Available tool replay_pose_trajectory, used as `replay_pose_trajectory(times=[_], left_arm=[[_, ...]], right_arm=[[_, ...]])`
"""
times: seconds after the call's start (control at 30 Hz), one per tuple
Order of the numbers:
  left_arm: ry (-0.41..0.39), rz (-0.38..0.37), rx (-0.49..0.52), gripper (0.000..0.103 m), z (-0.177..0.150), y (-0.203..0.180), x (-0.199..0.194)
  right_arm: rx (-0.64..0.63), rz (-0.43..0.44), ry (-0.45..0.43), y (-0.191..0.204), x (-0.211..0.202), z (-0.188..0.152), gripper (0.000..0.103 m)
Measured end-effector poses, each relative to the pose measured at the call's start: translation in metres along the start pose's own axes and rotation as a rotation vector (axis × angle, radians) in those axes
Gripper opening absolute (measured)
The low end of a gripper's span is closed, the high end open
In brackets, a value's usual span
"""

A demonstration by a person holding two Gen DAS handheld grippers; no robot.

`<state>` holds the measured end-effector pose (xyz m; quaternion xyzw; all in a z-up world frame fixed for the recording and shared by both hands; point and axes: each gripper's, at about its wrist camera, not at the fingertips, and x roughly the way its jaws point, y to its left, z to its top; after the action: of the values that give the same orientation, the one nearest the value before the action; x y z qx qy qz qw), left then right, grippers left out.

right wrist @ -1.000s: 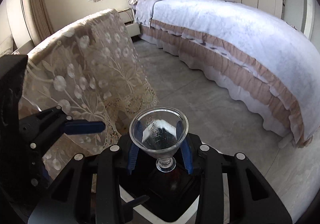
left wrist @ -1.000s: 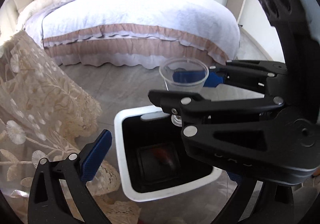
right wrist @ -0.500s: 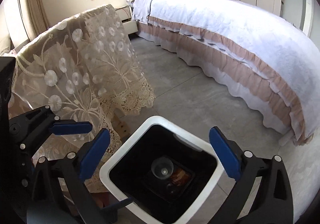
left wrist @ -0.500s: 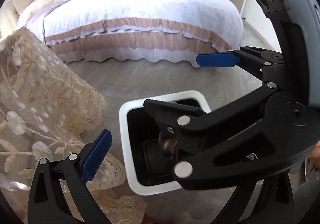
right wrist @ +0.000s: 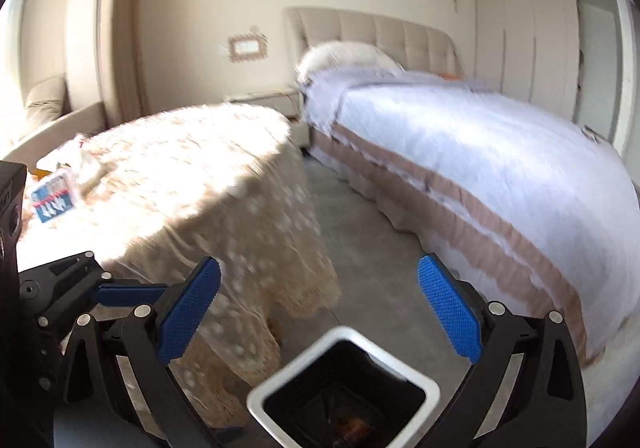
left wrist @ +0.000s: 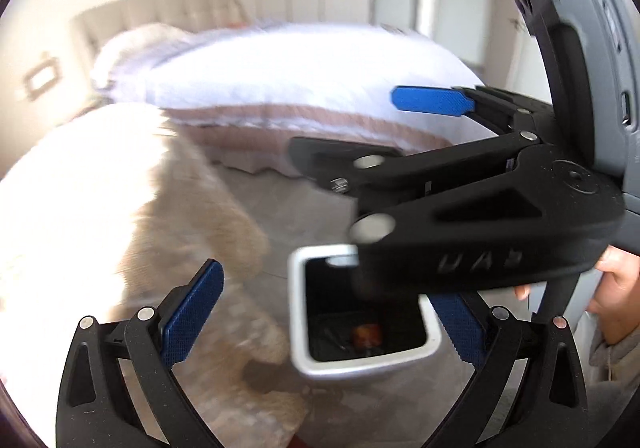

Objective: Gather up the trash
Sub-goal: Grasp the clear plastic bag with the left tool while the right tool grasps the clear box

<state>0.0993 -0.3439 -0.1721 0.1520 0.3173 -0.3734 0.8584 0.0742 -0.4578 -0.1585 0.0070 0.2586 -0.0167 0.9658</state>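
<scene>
A: Starting closest in, what are the two grippers doing?

B: The right gripper (right wrist: 318, 318) has its blue pads spread as wide as they go, with nothing between them. The left gripper (left wrist: 320, 328) is spread too and carries nothing; its right pad is partly hidden behind the other tool.

A: And the bin?

B: The bin (right wrist: 256, 398) stands on the floor right below both grippers, white rim, black inside. Something reddish-orange (left wrist: 366, 334) lies at the bottom, with other dark shapes I can't make out. So at least some trash is already in there, I'd say.

A: What is left, then?

B: Just beside the bin is the table with the lace cloth (right wrist: 192, 176). At its far left edge sits a blue and white packet (right wrist: 52, 196) with some crumpled pale bits (right wrist: 80, 158) next to it. Whether those count as trash I can only guess, but they look like the likeliest next items. The picture is blurred, so smaller scraps could be missed.

A: Anything further back?

B: The bed (right wrist: 460, 152) beyond shows one small dark thing near its far right edge, too tiny to name. My judgement: the task is partway, with both grippers free for the next pickup.
</scene>
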Motion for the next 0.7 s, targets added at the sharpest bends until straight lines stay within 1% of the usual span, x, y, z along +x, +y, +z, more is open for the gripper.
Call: replay_pose_trajectory(times=[0.1,0.2,0.33,0.47,0.5,0.57,0.6,0.7], left_arm=[[-0.043,0.105,-0.078,0.098,-0.007,0.025,-0.04],[-0.095,0.266,-0.148,0.098,-0.02,0.052,-0.081],[-0.149,0.515,-0.238,0.098,-0.044,0.086,-0.13],[-0.17,0.723,-0.35,0.098,-0.074,0.112,-0.168],[-0.17,0.763,-0.377,0.098,-0.081,0.122,-0.177],[-0.164,0.813,-0.428,0.098,-0.096,0.14,-0.19],[-0.158,0.841,-0.449,0.098,-0.103,0.155,-0.196],[-0.159,0.916,-0.495,0.098,-0.115,0.177,-0.217]], right_arm=[[-0.053,0.054,-0.066,0.027,-0.011,0.017,0.099],[-0.081,0.122,-0.112,0.056,-0.015,0.032,0.099],[-0.104,0.226,-0.145,0.097,-0.016,0.046,0.099],[-0.139,0.321,-0.15,0.139,-0.019,0.054,0.099],[-0.148,0.344,-0.147,0.149,-0.019,0.056,0.099],[-0.17,0.381,-0.142,0.166,-0.019,0.059,0.099],[-0.181,0.395,-0.142,0.174,-0.02,0.059,0.099],[-0.216,0.425,-0.134,0.197,-0.021,0.058,0.099]])
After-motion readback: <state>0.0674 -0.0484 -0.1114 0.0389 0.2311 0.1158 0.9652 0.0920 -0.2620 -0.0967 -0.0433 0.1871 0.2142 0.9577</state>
